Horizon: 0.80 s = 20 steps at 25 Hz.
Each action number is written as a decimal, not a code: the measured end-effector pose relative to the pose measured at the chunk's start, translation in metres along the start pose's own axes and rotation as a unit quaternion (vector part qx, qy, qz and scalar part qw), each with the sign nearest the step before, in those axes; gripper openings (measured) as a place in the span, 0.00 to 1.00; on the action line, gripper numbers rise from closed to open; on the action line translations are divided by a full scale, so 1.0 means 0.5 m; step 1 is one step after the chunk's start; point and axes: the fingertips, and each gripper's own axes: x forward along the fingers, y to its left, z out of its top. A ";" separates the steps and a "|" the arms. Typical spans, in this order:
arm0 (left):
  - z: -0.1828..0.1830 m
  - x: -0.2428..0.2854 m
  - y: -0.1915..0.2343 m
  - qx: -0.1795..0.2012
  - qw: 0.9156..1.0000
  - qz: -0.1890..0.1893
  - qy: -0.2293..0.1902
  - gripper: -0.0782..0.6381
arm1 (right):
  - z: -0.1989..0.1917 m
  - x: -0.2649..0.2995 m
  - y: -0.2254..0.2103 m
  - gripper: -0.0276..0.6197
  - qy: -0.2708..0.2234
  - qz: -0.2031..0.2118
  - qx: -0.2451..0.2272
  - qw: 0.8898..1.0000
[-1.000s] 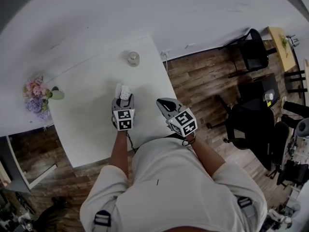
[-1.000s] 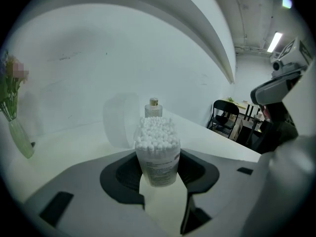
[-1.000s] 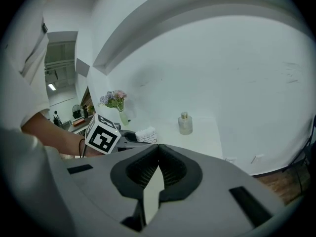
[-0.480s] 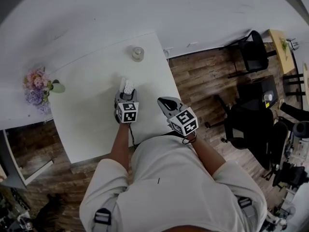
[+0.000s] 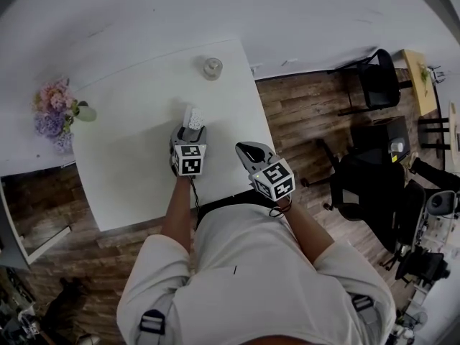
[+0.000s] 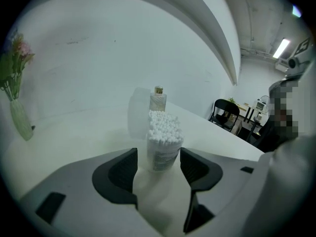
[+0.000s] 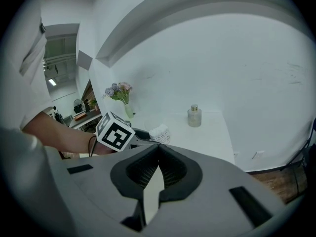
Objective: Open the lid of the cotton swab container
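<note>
Left gripper view, left hand-held gripper [image 6: 158,158] just opened around swab container [image 6: 163,135], right hand-held gripper [image 7: 158,154] closed.

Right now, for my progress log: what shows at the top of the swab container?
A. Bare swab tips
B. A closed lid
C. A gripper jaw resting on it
A: in the left gripper view the white swab tips stand uncovered above the container, with no lid over them.

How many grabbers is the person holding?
2. The left gripper is at the cotton swab container, its jaws just opened around it; the right gripper is beside it, shut.
</note>
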 end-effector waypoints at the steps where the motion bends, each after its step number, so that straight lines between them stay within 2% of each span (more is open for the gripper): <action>1: -0.004 -0.011 0.000 -0.003 1.000 0.000 -0.001 0.48 | -0.003 0.002 0.001 0.04 0.001 -0.002 0.001 1.000; 5: -0.034 -0.071 0.000 -0.004 1.000 0.004 0.005 0.48 | -0.010 0.018 0.001 0.04 -0.001 -0.006 0.008 1.000; 7: -0.050 -0.110 -0.007 -0.018 1.000 0.007 0.007 0.47 | -0.013 0.021 0.007 0.04 0.000 -0.001 0.006 1.000; 8: -0.052 -0.131 -0.012 -0.030 1.000 0.009 0.003 0.43 | -0.011 0.022 0.010 0.04 0.000 0.001 0.002 1.000; 10: -0.043 -0.171 -0.019 -0.060 0.998 0.016 -0.017 0.26 | -0.002 0.029 0.016 0.04 -0.002 0.004 -0.012 1.000; 12: -0.031 -0.208 -0.033 -0.087 0.995 0.024 -0.038 0.18 | 0.006 0.035 0.021 0.04 -0.004 0.004 -0.026 1.000; 16: -0.020 -0.275 -0.080 -0.103 0.992 0.048 -0.058 0.15 | 0.004 0.025 0.042 0.04 -0.008 0.013 -0.040 0.999; 20: -0.016 -0.317 -0.132 -0.121 0.989 0.050 -0.073 0.14 | 0.005 0.004 0.058 0.04 -0.026 0.024 -0.046 0.998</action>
